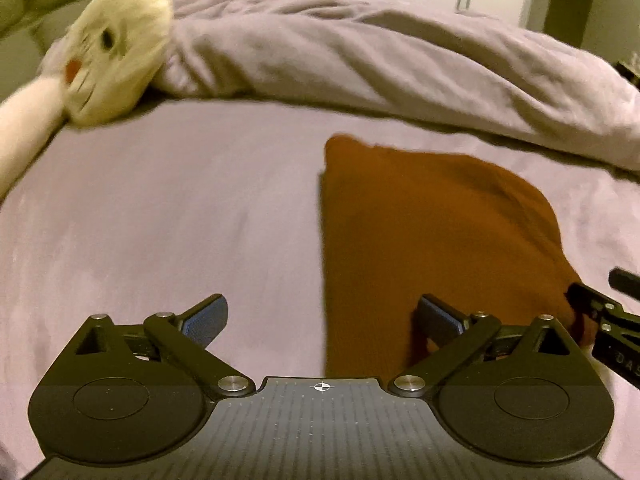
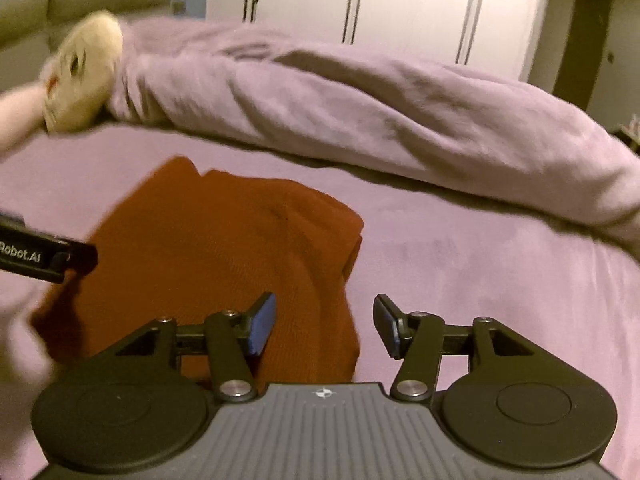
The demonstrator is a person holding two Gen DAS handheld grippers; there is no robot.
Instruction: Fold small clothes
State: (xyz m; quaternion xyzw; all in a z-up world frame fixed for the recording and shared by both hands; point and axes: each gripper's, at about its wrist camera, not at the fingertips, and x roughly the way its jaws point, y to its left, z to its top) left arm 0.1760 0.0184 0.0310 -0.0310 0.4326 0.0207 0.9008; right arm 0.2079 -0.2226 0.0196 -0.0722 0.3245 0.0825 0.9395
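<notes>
So we've got the rust-orange garment point(image 1: 432, 240) lying folded flat on the lilac bedsheet point(image 1: 160, 220), sitting at about 2 o'clock from our left gripper point(image 1: 322, 320) and 10 o'clock from our right gripper point(image 2: 324, 326). Our left gripper is spread as wide as it goes with nothing in it; its right finger hangs over the garment's near edge, the left finger over bare sheet. Our right gripper is roughly half open and also empty, with its left pad over the garment's right edge and the other pad over the sheet. No earlier shot here, so that's all we can say on the jaws. Up at 12 o'clock there's a rumpled lilac duvet point(image 2: 380, 112), and a cream plush toy point(image 1: 120, 48) at 10 o'clock, blurry.
</notes>
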